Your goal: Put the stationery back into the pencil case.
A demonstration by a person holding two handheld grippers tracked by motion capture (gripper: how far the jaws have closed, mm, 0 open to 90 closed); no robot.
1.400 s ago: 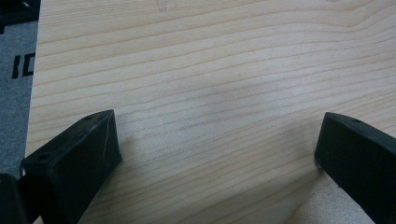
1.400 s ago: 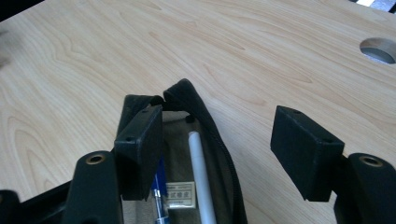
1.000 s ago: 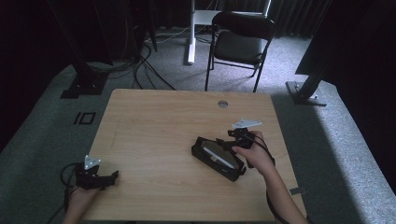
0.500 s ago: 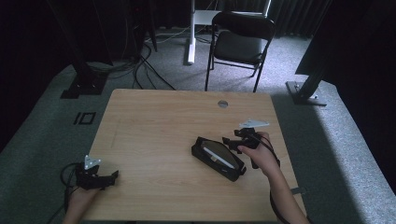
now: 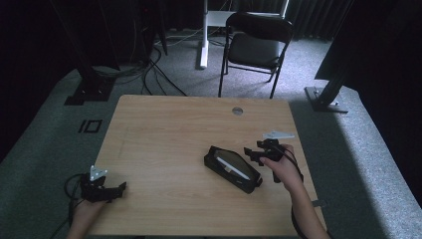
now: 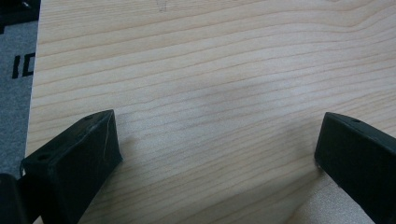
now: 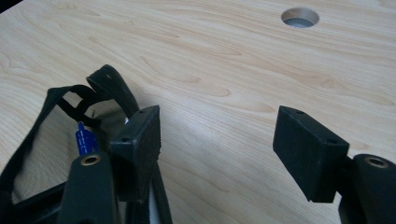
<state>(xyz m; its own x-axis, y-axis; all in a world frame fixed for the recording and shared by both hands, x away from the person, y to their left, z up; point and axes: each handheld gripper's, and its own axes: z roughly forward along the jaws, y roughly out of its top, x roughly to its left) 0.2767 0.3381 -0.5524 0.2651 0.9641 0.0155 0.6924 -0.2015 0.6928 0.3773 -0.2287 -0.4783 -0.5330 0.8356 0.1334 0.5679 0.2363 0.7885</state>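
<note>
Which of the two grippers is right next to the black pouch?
The right gripper. It hangs with open jaws at the end of the black pouch, while the left gripper sits far off at the table's near left corner.

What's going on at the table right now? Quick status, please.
Left gripper open, idle at table edge. Right gripper open, beside black pouch, not gripping. Nothing in the way.

both grippers, left gripper and right gripper, are black, each topped by a grey three-cornered plate and trailing a black cable. their fingers are blocky black pads with small screw holes; brass-coloured bushings sit behind them. forearms are bare of sleeves.
</note>
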